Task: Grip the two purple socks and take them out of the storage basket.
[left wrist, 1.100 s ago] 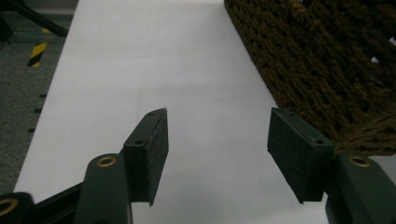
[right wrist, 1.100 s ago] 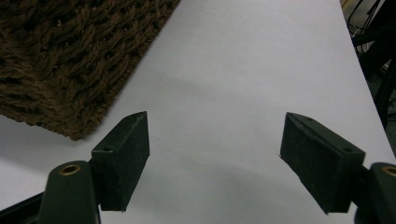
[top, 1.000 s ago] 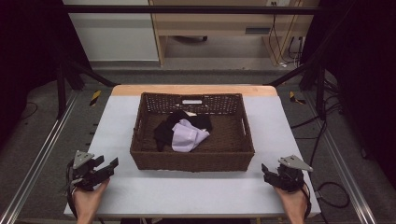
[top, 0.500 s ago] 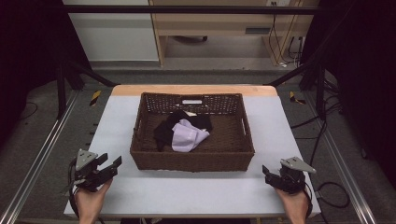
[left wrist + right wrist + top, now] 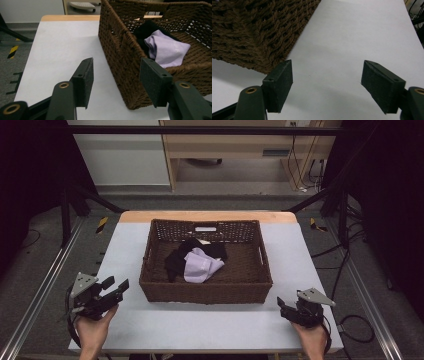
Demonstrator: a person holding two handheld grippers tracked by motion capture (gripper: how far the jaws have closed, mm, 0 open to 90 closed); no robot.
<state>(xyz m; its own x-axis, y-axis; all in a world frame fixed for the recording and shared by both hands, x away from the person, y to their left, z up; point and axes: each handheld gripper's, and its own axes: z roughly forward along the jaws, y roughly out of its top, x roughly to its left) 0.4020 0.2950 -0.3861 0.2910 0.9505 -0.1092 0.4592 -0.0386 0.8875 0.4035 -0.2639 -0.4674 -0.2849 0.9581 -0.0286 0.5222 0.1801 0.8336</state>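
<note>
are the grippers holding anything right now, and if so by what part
Nothing is held. The left gripper and right gripper both stand open with bare table between their jaws, which have just been closing a little. The lilac cloth and black cloth lie untouched in the wicker basket.

The high view looks forward and down from above the person's side, taking in the whole table (image 5: pixel 125 330) and wicker basket (image 5: pixel 205 292) from afar. The left gripper view sits low and close at the basket's near left corner (image 5: pixel 120 62), peering inside. The right gripper view hugs the tabletop by the basket's near right corner (image 5: pixel 257 35), facing away across the white surface
</note>
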